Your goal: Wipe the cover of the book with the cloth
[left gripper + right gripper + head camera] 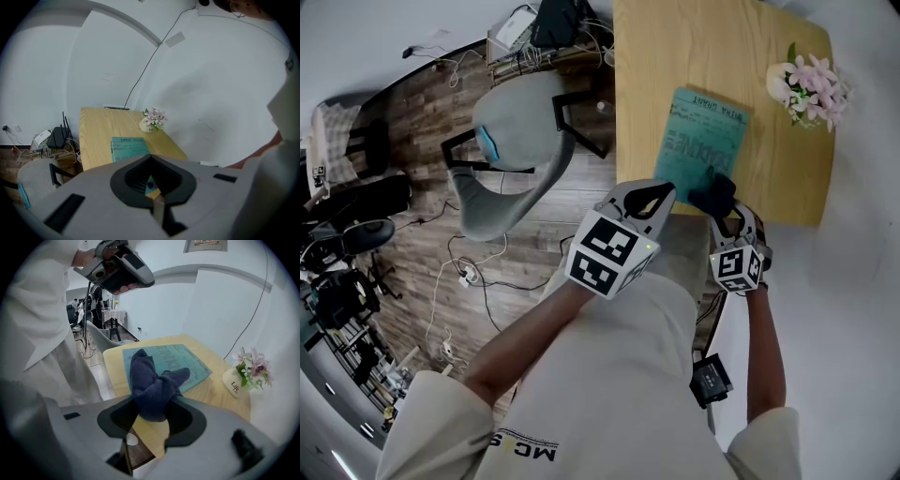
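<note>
A teal book (703,141) lies flat on the wooden table (675,56), close to its near edge. My right gripper (724,208) is shut on a crumpled dark blue cloth (712,195) that hangs over the book's near end. In the right gripper view the cloth (152,385) bulges out between the jaws, with the book (187,363) just beyond it. My left gripper (645,199) hovers by the table's near left corner, shut with nothing in it. From the left gripper view the book (129,146) lies ahead, past the gripper (151,160).
A small white vase of pink flowers (811,89) stands at the table's far right, beyond the book. A grey chair (520,141) sits on the wood floor left of the table, with cables around it. A white wall runs along the table's right side.
</note>
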The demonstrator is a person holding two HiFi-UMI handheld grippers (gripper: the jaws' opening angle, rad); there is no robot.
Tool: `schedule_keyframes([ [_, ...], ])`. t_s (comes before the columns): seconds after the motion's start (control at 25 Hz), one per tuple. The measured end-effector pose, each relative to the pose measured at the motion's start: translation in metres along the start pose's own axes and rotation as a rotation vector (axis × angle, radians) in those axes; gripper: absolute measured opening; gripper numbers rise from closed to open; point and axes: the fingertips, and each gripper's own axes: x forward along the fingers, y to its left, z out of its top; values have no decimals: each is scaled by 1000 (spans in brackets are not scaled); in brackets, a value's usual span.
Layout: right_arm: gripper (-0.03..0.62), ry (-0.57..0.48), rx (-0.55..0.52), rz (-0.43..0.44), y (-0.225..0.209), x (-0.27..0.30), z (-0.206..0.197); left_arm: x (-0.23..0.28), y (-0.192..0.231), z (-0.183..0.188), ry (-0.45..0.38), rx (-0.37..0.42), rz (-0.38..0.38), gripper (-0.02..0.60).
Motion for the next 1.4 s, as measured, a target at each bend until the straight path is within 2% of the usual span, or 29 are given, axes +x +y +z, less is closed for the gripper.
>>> schedule_keyframes([
  [0.36,175,32,54,75,21,-13,-8,-6,3,-6,-6,-12,7,11],
  [0.6,175,11,46,79,16,-22,8,-9,7,-3,-22,-21,18,11],
  [0.88,175,-42,75,60,-21,-16,38,-13,9,-2,-34,-25,31,11],
  [1.4,175,-118,58,-51,-114,21,97,-20,26,-2,-57,-71,88,11],
])
